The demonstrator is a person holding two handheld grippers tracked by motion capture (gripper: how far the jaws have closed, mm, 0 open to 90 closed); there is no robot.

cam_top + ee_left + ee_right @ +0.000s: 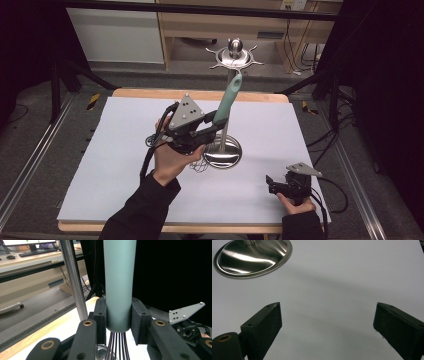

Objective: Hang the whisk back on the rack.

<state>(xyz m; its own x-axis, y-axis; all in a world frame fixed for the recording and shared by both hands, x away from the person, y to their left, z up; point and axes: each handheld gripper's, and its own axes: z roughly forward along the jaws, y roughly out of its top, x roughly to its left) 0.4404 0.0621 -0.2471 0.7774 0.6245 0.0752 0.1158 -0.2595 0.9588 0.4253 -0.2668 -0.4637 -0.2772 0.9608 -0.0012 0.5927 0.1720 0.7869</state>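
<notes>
The left tongs (207,131) are clamped on a green-handled whisk (227,100) held tilted against the steel stand (223,150) at mid-bench, which a nudge could tip, while the right tongs (280,186) rest spread apart, near right.

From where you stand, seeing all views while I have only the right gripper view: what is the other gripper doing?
Observer: The left gripper is shut on a whisk's green handle, wires hanging below the jaws.
Operator: I see a shiny round base. What is it?
Observer: It is the foot of a stand; a steel pole rises to a top ring with hooks.
Operator: Where is the whisk relative to that?
Observer: In the high view the handle tip lies just below the ring, leaning across the pole. I cannot tell if it touches.
</notes>
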